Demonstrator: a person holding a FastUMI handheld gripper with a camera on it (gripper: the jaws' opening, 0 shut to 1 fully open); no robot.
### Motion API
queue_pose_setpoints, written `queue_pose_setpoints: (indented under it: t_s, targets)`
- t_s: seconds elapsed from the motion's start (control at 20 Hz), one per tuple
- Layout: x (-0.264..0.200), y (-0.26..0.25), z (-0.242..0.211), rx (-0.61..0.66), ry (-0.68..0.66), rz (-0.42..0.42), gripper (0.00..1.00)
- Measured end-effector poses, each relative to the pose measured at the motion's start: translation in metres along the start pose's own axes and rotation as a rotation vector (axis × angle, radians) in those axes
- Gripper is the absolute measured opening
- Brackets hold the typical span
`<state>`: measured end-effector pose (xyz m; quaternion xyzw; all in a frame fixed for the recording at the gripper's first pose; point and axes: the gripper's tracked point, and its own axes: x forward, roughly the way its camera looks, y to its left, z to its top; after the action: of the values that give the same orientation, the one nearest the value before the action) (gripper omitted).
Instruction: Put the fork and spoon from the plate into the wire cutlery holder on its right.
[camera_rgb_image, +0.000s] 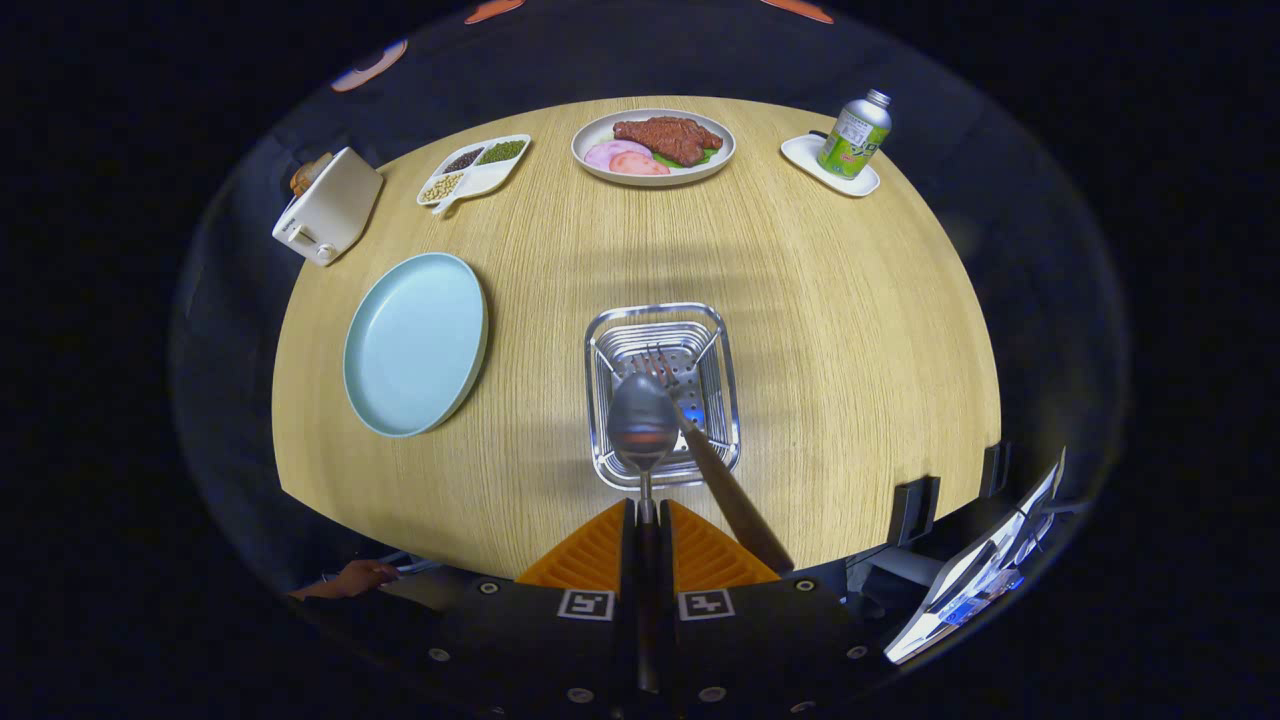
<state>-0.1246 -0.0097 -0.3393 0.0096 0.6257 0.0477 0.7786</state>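
The surface (820, 330) carries my landmark, the wire cutlery holder (662, 395). The empty plate (415, 343) lies to its left. I hold my tool (646, 520) level, just short of the holder, clamped on the spoon (643, 425), whose bowl hangs over it. The fork (700, 440) leans inside.

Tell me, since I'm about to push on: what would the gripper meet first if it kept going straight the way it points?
The gripper, shut on the spoon, points into the wire cutlery holder. The spoon's bowl would likely touch the holder's perforated floor first, beside the fork already leaning inside; depth is hard to judge.
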Motion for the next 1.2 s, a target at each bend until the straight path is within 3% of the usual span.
queue_pose_setpoints:
  t_s: [0.25,0.55,0.7,0.8,0.95,1.2]
  targets:
    - [-0.014,0.0,0.011,0.004,-0.028,0.006,0.1]
    - [-0.044,0.002,0.037,0.021,-0.132,0.037,0.22]
    - [-0.06,0.008,0.055,0.06,-0.204,0.088,0.37]
    - [-0.072,0.002,0.07,0.056,-0.276,0.073,0.51]
    - [-0.097,-0.006,0.098,0.017,-0.419,0.037,0.62]
    - [-0.154,-0.005,0.148,0.004,-0.674,0.049,0.81]
